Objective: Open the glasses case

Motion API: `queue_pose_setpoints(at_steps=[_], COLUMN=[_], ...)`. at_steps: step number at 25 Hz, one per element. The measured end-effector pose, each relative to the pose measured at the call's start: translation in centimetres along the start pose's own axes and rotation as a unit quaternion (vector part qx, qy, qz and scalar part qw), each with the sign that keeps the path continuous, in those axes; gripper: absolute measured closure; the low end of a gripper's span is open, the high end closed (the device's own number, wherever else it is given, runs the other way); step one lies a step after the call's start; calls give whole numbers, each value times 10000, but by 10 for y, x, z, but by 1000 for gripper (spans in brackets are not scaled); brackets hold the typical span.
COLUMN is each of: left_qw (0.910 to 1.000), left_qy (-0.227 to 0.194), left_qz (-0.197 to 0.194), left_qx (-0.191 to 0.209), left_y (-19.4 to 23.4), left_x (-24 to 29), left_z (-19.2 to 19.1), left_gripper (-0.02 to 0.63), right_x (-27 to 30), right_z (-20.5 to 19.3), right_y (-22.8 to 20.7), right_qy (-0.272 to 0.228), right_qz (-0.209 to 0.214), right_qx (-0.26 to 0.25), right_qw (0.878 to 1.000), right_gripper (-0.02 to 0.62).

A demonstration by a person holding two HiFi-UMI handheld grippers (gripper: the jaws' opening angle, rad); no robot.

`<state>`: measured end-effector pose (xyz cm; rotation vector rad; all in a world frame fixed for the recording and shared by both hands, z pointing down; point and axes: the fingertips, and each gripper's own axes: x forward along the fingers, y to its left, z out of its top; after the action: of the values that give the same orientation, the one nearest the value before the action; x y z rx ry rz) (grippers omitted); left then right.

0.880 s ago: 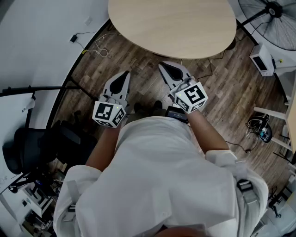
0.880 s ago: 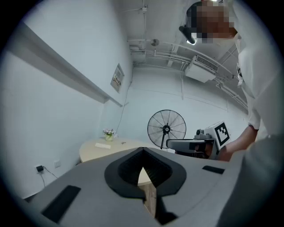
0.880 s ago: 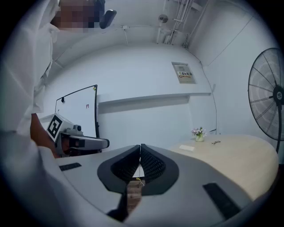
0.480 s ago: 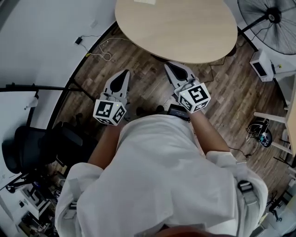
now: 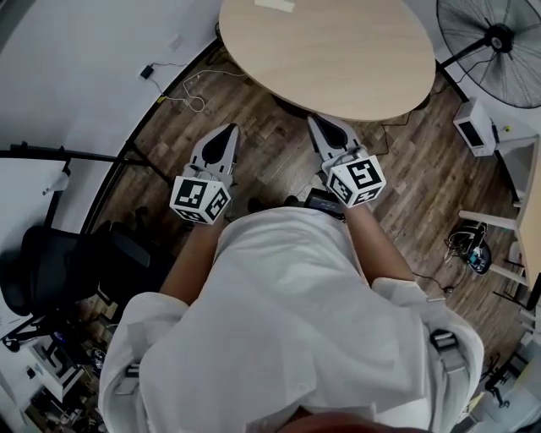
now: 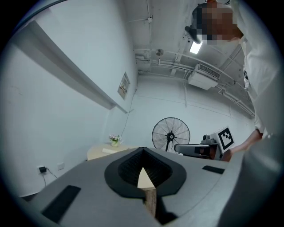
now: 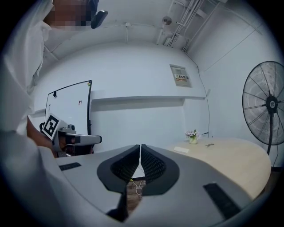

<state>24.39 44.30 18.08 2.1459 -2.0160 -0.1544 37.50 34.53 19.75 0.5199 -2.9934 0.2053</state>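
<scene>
A round pale wooden table (image 5: 330,51) stands ahead of me over a dark wood floor. At its far edge lies a small pale flat object (image 5: 275,4), also in the right gripper view as a pale flat object (image 7: 181,150) beside a tiny flower pot (image 7: 192,135); it is too small to tell whether it is the glasses case. My left gripper (image 5: 226,130) hangs over the floor short of the table, shut and empty. My right gripper (image 5: 319,121) reaches the table's near edge, also shut and empty. In their own views, the left gripper (image 6: 143,150) and right gripper (image 7: 140,146) hold nothing.
A large standing fan (image 5: 494,42) and a white box unit (image 5: 473,127) are to the right of the table. A black chair (image 5: 51,262) and a dark stand bar (image 5: 76,156) sit at the left. Cables (image 5: 182,93) trail on the floor near the wall.
The table has slid right and slightly nearer in the head view. The right gripper has drifted right with it; both grippers stay shut and empty.
</scene>
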Motion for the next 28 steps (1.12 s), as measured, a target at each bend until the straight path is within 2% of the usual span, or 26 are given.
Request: queue_pose_setpoints(at_steps=[18, 28], left_qw=[9998, 9992], left_qy=[-39, 11], left_qz=[119, 356], left_qx=[-139, -205], left_y=[68, 110], left_x=[-37, -27], left_z=[-6, -14], left_gripper=[595, 595], right_x=[29, 46], right_z=[-13, -14], right_y=[34, 17], right_qy=[70, 127], right_qz=[-303, -432], right_qx=[98, 123], right_qw=[9995, 9989], right_gripper=[568, 568])
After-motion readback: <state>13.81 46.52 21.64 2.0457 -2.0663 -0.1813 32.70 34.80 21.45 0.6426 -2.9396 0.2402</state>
